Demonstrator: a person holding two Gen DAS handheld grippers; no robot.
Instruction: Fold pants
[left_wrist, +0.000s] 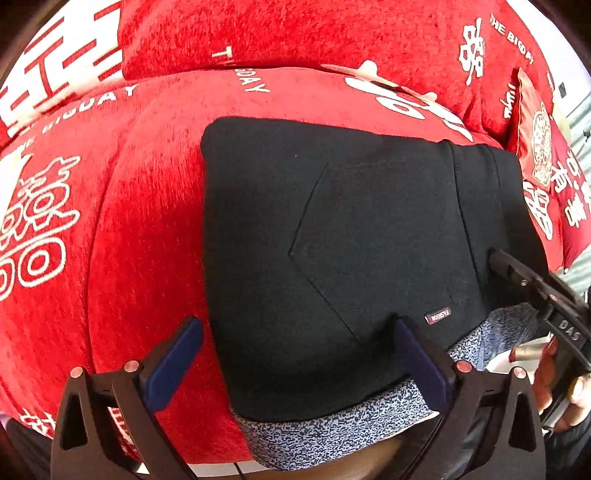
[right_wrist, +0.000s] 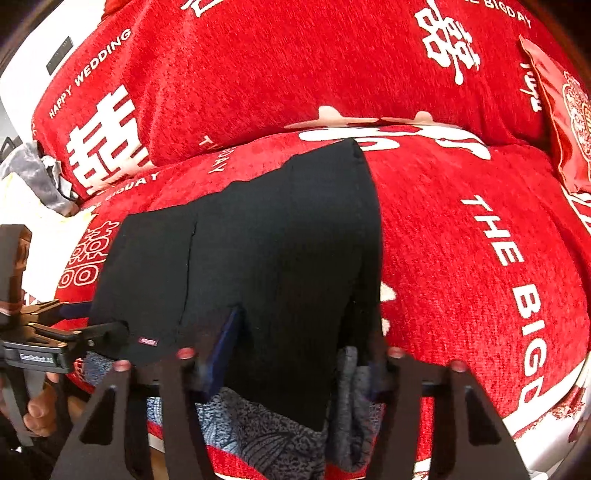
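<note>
Two blue-padded fingers of the left gripper (left_wrist: 295, 354) stand wide, released, straddling the near left corner of the folded black pants (left_wrist: 343, 240) on the red sofa cover (left_wrist: 147, 221). At six o'clock in the right wrist view, the right gripper (right_wrist: 295, 350) pinches the pants' near edge.

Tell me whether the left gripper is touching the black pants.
Touching. In the left wrist view, the left gripper stands wide open; one finger rests on the black pants, the other sits over the red sofa cover.
</note>
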